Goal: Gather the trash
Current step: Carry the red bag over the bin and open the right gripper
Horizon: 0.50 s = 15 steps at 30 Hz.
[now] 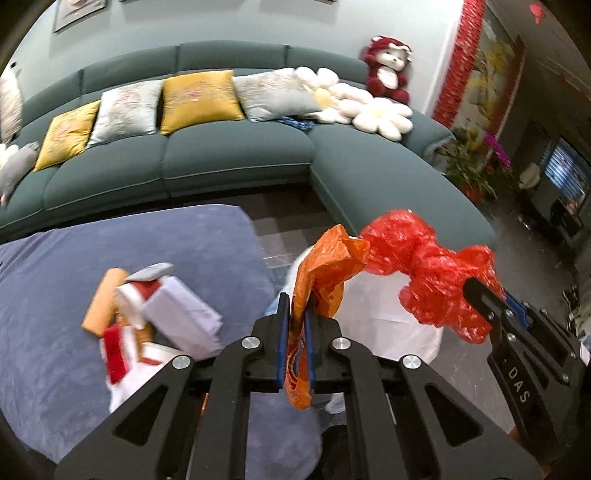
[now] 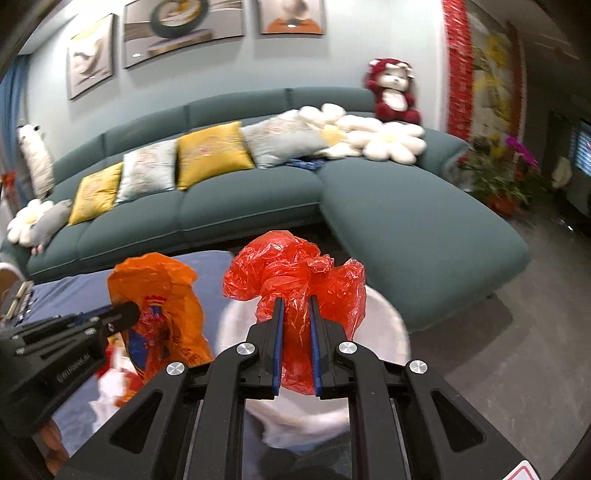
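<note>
Two plastic bags are up in the air, one in each claw. The left claw [image 1: 296,314] is clamped on a crumpled orange bag [image 1: 325,266], whose printed length runs along the fingers, one end poking up and away past the tips and the other hanging out below the pads. The right claw [image 2: 296,314] is clamped on a red bag [image 2: 295,273] the same way: its bunched top fans out above the tips toward the sofa, its tail trails down between the blue pads [image 2: 277,332]. In the left view the red bag stretches sideways, from just beside the orange bag across to the right claw at the frame's right edge.

Both bags hang over a white round bin [image 1: 388,317] (its lining looks like a white bag, though blur hides the rim). Left of it spreads a blue blanket [image 1: 74,266] carrying a heap of trash [image 1: 147,317]: white wrappers, red-and-white packs and a tan tube, all smeared by motion.

Beyond stands a teal corner sofa [image 1: 236,155] with yellow and pale cushions [image 1: 199,99], white flower pillows [image 1: 380,114] and a red plush toy [image 1: 388,70] on its back. Framed pictures [image 2: 184,29] hang on the pale wall; potted flowers [image 1: 480,162] stand at the right on a grey floor [image 2: 480,332].
</note>
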Each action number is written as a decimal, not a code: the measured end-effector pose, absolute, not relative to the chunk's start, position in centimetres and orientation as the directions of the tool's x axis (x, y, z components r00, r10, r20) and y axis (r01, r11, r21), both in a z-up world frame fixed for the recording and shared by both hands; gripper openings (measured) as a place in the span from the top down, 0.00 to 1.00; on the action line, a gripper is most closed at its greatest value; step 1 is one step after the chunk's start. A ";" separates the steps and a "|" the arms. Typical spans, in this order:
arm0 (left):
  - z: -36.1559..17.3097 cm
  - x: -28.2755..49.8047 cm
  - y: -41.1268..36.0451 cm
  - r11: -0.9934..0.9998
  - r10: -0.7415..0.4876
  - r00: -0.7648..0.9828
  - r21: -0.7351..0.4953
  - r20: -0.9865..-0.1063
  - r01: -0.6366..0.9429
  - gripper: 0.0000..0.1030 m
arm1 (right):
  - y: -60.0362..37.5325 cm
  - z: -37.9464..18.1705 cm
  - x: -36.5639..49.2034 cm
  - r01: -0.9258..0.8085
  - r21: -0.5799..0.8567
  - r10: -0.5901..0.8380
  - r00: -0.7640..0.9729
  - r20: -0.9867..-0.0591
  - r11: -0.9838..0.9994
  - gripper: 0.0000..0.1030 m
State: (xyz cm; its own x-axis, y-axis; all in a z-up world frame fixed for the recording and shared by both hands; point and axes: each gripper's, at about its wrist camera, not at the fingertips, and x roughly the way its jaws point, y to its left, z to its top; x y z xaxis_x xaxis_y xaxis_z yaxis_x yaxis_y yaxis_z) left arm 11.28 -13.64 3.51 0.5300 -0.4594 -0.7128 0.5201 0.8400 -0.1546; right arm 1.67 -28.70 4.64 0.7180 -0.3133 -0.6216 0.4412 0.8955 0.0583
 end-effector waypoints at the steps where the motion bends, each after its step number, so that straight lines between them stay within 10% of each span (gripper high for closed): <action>1: 3.3 11.2 -14.1 0.836 -0.463 0.526 -0.154 -0.713 0.527 0.93 | -29.7 4.3 1.4 0.458 0.065 -0.321 0.710 -0.627 0.886 0.89; 15: 0.3 13.2 -20.8 0.803 -0.484 0.444 -0.180 -0.754 0.569 0.92 | -35.5 1.0 1.0 0.540 0.105 -0.342 0.660 -0.669 0.835 0.89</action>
State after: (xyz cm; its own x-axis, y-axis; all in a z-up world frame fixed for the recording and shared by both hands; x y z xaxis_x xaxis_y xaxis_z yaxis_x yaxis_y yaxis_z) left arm 13.16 -20.78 0.32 0.4441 -0.4840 -0.7540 0.5687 0.8026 -0.1802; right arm 1.02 -35.53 1.02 0.6596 -0.3422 -0.6692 0.5398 0.8352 0.1049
